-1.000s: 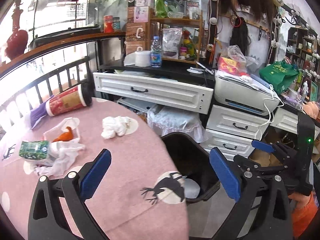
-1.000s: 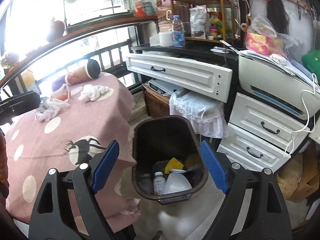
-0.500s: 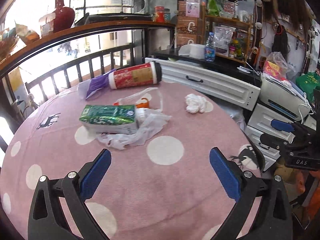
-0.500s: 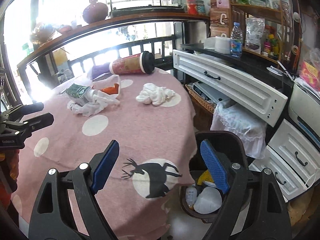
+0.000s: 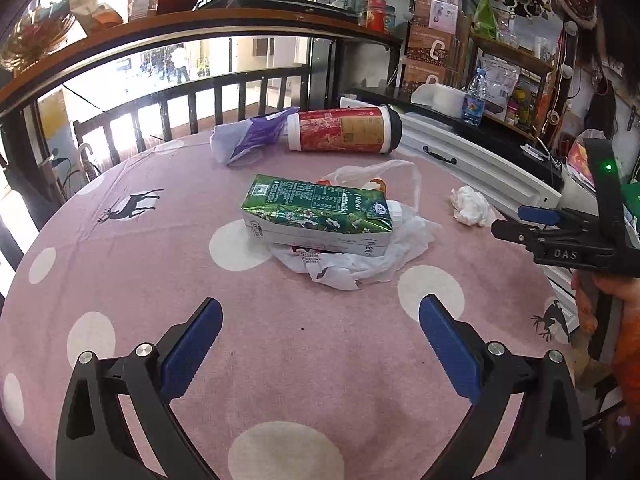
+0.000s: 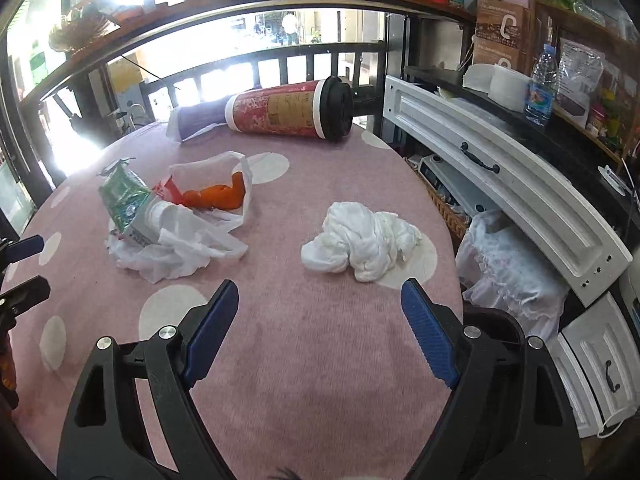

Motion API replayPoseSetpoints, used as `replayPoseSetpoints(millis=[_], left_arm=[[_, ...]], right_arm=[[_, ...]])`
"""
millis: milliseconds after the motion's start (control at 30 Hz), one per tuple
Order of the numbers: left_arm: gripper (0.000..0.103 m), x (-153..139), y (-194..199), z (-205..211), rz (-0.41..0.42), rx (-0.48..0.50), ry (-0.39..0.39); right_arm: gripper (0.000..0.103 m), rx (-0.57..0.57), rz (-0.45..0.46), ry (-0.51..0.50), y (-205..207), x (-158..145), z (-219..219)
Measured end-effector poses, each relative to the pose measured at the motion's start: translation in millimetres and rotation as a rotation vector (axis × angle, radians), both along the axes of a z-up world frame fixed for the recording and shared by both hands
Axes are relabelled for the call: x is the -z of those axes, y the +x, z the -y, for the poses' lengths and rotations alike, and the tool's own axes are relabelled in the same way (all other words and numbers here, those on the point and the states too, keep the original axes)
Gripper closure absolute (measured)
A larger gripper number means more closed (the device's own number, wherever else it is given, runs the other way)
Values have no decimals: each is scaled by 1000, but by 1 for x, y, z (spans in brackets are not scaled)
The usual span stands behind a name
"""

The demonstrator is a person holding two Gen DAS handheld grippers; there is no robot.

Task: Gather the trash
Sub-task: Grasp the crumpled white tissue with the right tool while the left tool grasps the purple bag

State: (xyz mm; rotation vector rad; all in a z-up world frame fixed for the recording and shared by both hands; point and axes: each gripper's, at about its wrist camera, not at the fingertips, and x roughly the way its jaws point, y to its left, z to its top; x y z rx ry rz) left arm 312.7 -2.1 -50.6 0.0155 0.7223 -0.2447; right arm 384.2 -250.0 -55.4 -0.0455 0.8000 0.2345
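Note:
On the pink spotted tablecloth (image 5: 280,344) lies a green drink carton (image 5: 316,210) on crumpled white plastic (image 5: 352,264). My left gripper (image 5: 320,320) stands open a little short of it, nothing between its blue pads. A crumpled white tissue (image 6: 360,240) lies just ahead of my open right gripper (image 6: 320,308), which holds nothing. Behind are a red cup with a black lid (image 6: 290,110) on its side, a purple wrapper (image 5: 256,138) and a plastic bag with orange peel (image 6: 216,194). The right gripper (image 5: 552,224) shows at the right edge of the left wrist view.
White drawers (image 6: 500,184) stand close to the table's right edge, with a lace-covered item (image 6: 508,264) below. The black trash bin's rim (image 6: 496,320) shows behind my right finger. A dark railing (image 5: 224,96) and wooden shelf run behind the table.
Both views swung from the trash bin and drawers to the tabletop. The carton and the tissue now lie larger and closer ahead of the open jaws.

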Motion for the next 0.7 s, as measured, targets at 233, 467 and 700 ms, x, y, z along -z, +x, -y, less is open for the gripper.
replayPoseSetpoints(millis=[233,467,700], left_arm=[[6,-2,20,-10,13,28,24],[6,-8,39,-16,24,61,27],[6,-14,48,-13,48,72,27]], right_arm=[[28,55,-78,-69,47,17,-4],[56,89,-120,-78,67,26,-1],[68,84,-102,-76,66,26,0]])
